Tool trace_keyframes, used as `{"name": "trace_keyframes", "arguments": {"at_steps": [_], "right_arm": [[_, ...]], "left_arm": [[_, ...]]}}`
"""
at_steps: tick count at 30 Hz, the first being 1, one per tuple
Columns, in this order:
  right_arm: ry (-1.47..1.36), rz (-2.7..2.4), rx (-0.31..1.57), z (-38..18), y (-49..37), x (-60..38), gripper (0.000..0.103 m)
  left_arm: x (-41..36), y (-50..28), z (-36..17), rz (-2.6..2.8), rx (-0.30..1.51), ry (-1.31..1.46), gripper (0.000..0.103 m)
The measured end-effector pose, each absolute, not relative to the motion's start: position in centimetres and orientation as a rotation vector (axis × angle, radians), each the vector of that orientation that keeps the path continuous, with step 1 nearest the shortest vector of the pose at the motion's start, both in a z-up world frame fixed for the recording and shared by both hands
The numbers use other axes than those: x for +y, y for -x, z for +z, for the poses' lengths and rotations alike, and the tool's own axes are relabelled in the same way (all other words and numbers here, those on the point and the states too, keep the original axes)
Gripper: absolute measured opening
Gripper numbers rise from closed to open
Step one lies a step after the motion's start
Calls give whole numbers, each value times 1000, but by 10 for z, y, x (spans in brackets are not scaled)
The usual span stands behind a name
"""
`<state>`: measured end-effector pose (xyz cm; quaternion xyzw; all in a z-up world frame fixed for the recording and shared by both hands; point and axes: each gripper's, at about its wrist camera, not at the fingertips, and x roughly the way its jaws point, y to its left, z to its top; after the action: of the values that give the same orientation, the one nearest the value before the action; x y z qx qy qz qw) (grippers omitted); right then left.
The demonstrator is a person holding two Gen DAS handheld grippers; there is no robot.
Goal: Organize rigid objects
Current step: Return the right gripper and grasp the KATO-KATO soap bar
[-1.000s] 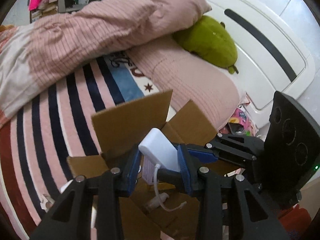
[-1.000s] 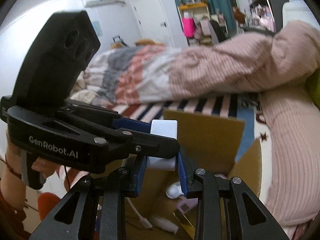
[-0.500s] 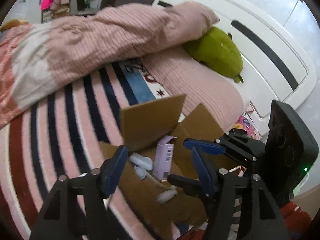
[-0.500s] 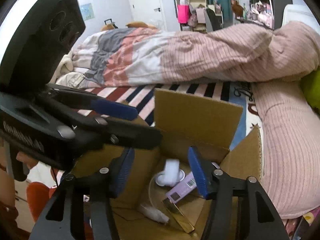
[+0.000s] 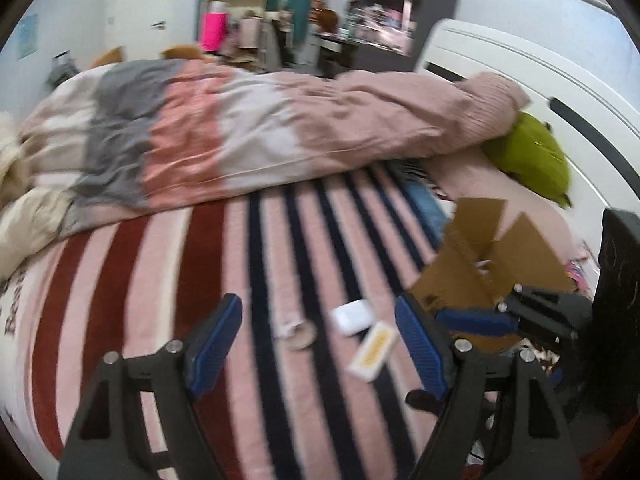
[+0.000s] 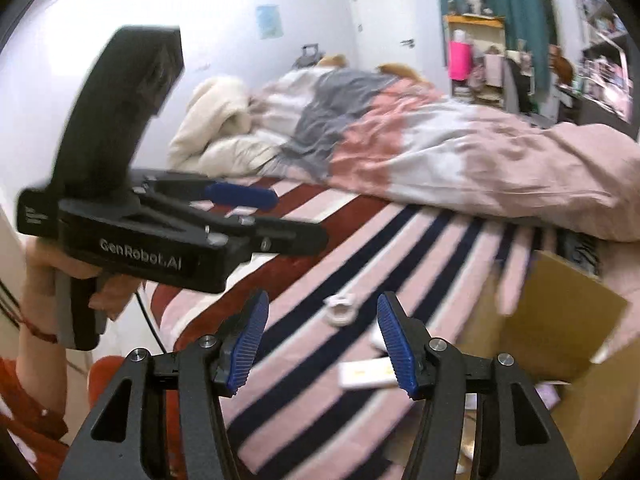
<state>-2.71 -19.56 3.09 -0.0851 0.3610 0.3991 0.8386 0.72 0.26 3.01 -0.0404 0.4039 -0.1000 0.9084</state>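
Blue-padded left claw (image 5: 316,340) and right claw (image 6: 320,340) both hanging released, empty, over striped bed (image 5: 208,280). Reaching stage: white case (image 5: 352,317), yellow-labelled packet (image 5: 374,350) and small ring (image 5: 300,334) lying loose, awaiting pickup. Beyond, cardboard box (image 5: 492,256) waiting; contents hidden. Motion blur obscuring detail.

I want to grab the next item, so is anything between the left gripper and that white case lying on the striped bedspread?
Nothing visible blocks it. The left gripper is open, and the white case lies on the striped bedspread ahead, with a small ring-shaped item beside it.
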Motion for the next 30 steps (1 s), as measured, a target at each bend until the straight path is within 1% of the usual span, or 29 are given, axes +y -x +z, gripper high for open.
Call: {"name": "trace_keyframes", "arguments": {"at_steps": [4,6,7,10,14,16,20,30], "right_arm": [[223,849,824,-6,35,-156,53],[235,795,877,-38,33,-146,59],[226,759,911,-53,31,-145,59],[134,578,982,-92,22,-160,59],[-19,310,1015,-124,8,-188,59],[-71,283,1022,-131,1,-193,59],[-80,228,989,-134,-9,-188,61],[-73,117,920,-139,-22,-185,61]], "left_arm": [[36,5,5,-143,837,131,76],[50,10,-9,-113,837,173,76],[55,12,-17,-111,839,189,76],[65,19,-37,-88,857,208,76],[70,33,-60,-47,886,211,76],[75,36,-69,-43,903,223,76],[81,41,-75,-34,907,214,76],[81,50,-70,-20,903,216,76]]}}
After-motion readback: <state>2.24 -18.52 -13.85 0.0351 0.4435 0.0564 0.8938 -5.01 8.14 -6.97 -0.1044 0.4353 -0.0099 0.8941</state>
